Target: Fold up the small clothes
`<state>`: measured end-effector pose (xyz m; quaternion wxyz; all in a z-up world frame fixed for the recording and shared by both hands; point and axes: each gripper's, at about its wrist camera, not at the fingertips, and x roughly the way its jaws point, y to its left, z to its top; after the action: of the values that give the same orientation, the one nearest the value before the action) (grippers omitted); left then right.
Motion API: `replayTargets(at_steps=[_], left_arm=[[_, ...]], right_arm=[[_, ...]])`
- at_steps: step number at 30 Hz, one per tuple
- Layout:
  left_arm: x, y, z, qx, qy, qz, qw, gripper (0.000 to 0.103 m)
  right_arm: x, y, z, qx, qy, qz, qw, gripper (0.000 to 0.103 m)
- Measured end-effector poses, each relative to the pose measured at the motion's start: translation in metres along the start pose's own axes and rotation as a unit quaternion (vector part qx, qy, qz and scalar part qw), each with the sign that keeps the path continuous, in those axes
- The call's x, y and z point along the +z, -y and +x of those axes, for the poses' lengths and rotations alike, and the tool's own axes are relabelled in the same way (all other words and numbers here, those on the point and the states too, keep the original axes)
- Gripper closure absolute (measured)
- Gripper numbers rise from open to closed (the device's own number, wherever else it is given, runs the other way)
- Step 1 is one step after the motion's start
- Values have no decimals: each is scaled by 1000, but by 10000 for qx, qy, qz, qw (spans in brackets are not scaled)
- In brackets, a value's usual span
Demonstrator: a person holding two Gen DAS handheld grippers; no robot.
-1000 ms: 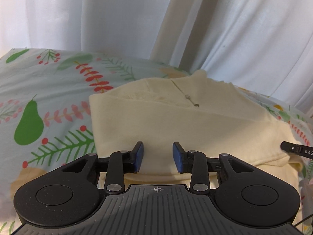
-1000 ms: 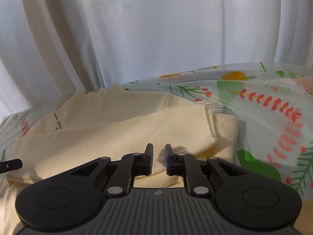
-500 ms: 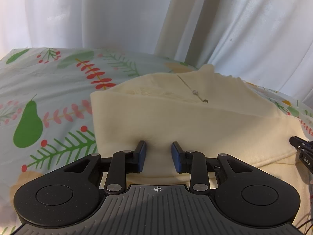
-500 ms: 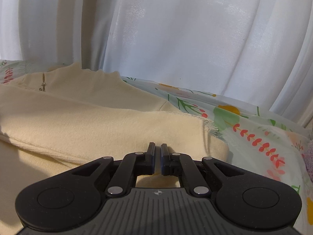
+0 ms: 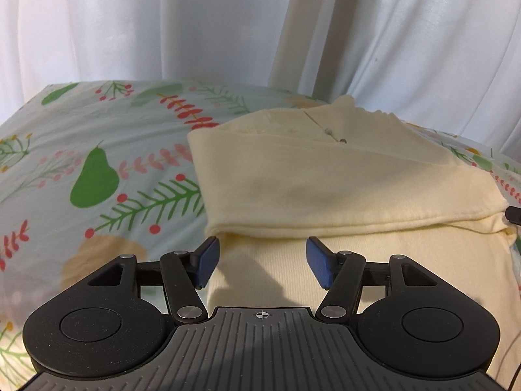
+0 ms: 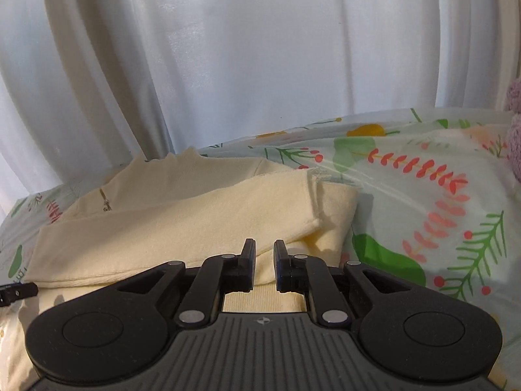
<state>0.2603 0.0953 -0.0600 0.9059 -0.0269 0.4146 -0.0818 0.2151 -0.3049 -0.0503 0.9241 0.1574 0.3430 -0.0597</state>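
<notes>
My left gripper [image 5: 263, 262] jaws gape wide above the folded cream sweater [image 5: 342, 179]; my right gripper [image 6: 264, 260] jaws stand narrowly parted, empty.

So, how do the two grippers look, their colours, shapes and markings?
The left gripper is matte black: a ribbed body with a small crosshair mark, two round discs, silver pivot screws, and fingers with blue pads. The right gripper has the same build, but its fingers look black here.

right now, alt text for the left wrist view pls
A cream garment, folded over on itself, lies on a fruit-and-leaf print cloth. The left hand-held gripper hovers open at its near edge, holding nothing, with white curtains behind.
</notes>
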Motion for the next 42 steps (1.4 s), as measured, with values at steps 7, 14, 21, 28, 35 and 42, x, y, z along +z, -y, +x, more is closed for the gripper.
replayTargets(at_steps=[7, 14, 21, 28, 35, 42], left_arm=[[-30, -9, -26, 127, -309, -238, 9992, 37], [-81, -40, -101, -387, -642, -939, 9928, 35], [-139, -62, -139, -455, -1379, -1199, 9821, 45], [-153, -68, -147, -892, -1735, -1400, 9707, 70], [-157, -75, -145, -1148, -1874, -1497, 9640, 81], [-155, -71, -143, -1266, -1913, -1367, 9637, 91]], right_arm=[[-11, -2, 2, -349, -457, -215, 9981, 95], [-65, 10, -104, 891, -621, -323, 9936, 49], [-147, 46, -168, 1177, -1772, 807, 9738, 53], [-174, 65, -185, 1143, -2140, 1216, 9625, 67], [-182, 79, -179, 1369, -2318, 1749, 9471, 89], [-181, 80, -177, 1431, -2332, 1860, 9437, 97]])
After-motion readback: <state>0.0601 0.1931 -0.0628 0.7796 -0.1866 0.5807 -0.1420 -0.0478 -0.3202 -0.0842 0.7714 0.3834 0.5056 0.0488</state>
